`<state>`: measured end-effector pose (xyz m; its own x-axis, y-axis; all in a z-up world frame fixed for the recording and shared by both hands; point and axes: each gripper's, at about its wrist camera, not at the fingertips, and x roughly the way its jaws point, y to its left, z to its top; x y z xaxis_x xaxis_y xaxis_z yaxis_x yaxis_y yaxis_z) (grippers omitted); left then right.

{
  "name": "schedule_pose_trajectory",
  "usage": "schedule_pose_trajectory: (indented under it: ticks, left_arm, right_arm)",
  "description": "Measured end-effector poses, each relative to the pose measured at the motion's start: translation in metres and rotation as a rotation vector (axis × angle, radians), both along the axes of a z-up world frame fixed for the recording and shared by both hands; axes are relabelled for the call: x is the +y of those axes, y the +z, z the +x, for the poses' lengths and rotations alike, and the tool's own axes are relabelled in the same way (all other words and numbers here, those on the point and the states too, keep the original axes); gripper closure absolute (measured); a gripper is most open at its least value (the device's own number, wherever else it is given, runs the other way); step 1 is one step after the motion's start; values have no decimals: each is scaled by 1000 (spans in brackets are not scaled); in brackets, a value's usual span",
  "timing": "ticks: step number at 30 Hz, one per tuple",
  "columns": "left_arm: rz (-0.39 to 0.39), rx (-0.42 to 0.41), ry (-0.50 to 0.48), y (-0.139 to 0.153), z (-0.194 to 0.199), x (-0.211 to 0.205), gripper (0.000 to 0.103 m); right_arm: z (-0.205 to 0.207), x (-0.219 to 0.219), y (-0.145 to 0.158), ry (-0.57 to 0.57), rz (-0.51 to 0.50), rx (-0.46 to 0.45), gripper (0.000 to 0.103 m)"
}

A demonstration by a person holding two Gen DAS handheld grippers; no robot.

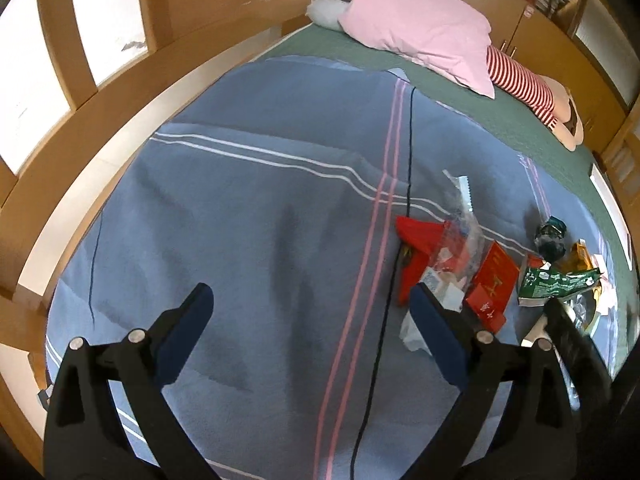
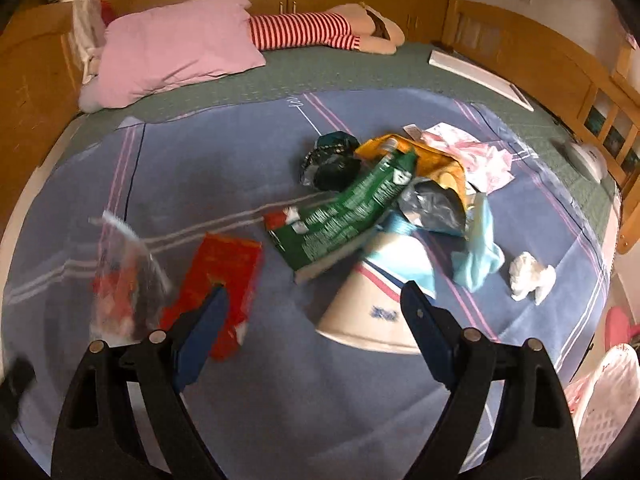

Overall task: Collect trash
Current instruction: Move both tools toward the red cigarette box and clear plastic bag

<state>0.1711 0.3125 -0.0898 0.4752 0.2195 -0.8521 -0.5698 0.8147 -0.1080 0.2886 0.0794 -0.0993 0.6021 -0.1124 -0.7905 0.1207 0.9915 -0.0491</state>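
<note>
A bed [image 2: 360,68] with a green sheet is seen, most of it covered by a blue striped blanket [image 2: 192,168]. A pink pillow [image 2: 176,46] lies at the far end, with a red-and-white striped stuffed figure [image 2: 304,30] stretched sideways beside it.

The trash is heaped on the blanket, and places are given from a white paper cup [image 2: 372,304] tipped on its side. Its long axis runs away from the camera in the right wrist view, with the open mouth toward the right gripper [image 2: 316,300] and the base buried under the heap. The cup lies between the jaws of that gripper, nearer the right-hand one; the jaws are spread wide and nothing is held.

A green wrapper [image 2: 344,216] is laid across the far end of the cup, its length slanting from near-left to far-right. Left of the cup a red carton [image 2: 224,276] is seen, lengthwise toward the camera, partly behind the left-hand jaw. Farther left a clear plastic bag [image 2: 128,280] is blurred. Beyond the cup lie an orange wrapper [image 2: 448,168], a dark crumpled wrapper [image 2: 332,160] and pink-and-white paper [image 2: 476,156]. Right of the cup a white tissue wad [image 2: 530,276] rests apart.

The left gripper [image 1: 308,312] is held over bare blanket, jaws wide apart and empty, with the heap at its right-hand jaw.
</note>
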Motion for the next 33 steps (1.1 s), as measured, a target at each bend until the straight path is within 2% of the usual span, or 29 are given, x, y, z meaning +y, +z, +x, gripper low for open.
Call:
schedule_pose_trajectory:
  ticks: [5, 7, 9, 11, 12, 14, 15, 17, 26, 29, 33]
  left_arm:
    - [32, 2, -3, 1, -4, 0, 5]
    - [35, 10, -9, 0, -5, 0, 5]
    - [31, 11, -9, 0, -6, 1, 5]
    - [29, 10, -10, 0, -8, 1, 5]
    - [30, 12, -13, -1, -8, 1, 5]
    - [34, 17, -15, -1, -9, 1, 5]
    - [36, 19, -14, -2, -9, 1, 5]
    - [35, 20, -6, -2, -10, 3, 5]
    - [17, 19, -31, -3, -10, 5, 5]
    - [6, 1, -3, -1, -13, 18, 5]
    - [-17, 16, 35, -7, -16, 27, 5]
  right_arm:
    - [16, 26, -8, 19, -55, 42, 17]
    - [19, 33, -21, 35, -86, 70, 17]
    - [20, 38, -42, 61, -85, 138, 18]
    - [20, 36, -52, 92, -4, 168, 34]
    - [19, 35, -50, 100, 10, 159, 39]
    - [20, 36, -48, 138, 4, 150, 62]
    - [19, 36, -49, 158, 16, 154, 67]
    - [16, 34, -49, 186, 71, 165, 85]
    - [-10, 42, -44, 242, 72, 205, 85]
    - [-19, 43, -45, 265, 89, 240, 85]
    - [-30, 40, -43, 284, 150, 277, 85]
